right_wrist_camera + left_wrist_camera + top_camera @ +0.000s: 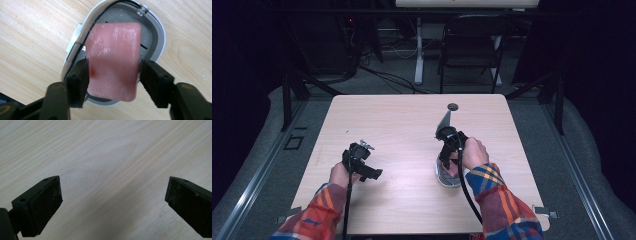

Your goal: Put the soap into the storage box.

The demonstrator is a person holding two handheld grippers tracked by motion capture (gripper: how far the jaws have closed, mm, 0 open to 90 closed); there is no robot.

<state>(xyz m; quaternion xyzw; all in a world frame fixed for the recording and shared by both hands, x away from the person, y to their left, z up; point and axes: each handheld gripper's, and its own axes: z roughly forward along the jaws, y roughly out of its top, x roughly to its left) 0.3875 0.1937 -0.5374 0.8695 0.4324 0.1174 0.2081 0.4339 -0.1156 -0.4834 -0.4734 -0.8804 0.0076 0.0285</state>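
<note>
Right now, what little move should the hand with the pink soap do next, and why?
Probably lower it a little, then open. The right gripper pinches the pink soap bar by its sides, directly over the oval grey soap dish, so it looks lined up to go in.

light: table (412, 125) bright, surroundings dark | focus: pink block (113, 60) blurred (very close) | shadows: soft

In the high view the right claw (447, 162) and hand (473, 152) cover most of the grey dish (445, 178); the pink block is too small to make out there. In the right claw view that pink block (113, 60) hides the dish's middle and looks blurred. The left claw (112, 197) is cut off by the bottom edge.
</note>
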